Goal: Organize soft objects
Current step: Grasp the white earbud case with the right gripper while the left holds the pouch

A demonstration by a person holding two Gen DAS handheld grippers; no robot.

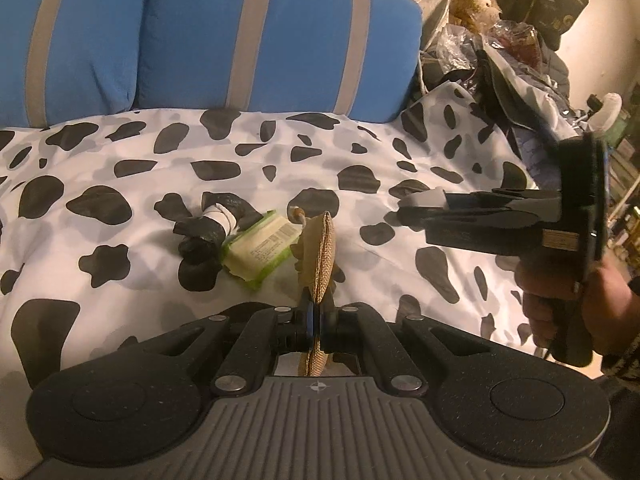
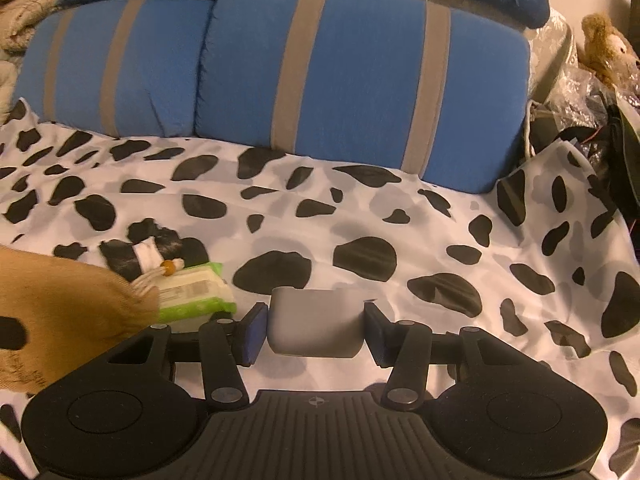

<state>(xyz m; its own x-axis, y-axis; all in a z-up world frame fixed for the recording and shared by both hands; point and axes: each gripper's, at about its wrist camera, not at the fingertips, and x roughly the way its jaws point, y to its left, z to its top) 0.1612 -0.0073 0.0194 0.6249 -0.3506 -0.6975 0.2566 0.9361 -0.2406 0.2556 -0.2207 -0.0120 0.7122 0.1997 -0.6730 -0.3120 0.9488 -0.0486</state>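
My left gripper is shut on a tan burlap pouch, held edge-on above the cow-print sheet. The pouch also shows at the left of the right wrist view. My right gripper is shut on a grey soft block; it appears at the right in the left wrist view. A green-and-white wipes pack and a black-and-white rolled sock bundle lie on the sheet ahead of the pouch, also in the right wrist view: pack, bundle.
Two blue cushions with grey stripes stand along the back of the bed. A brown teddy bear sits on a heap of bags and clothes at the right. Blankets are piled at far left.
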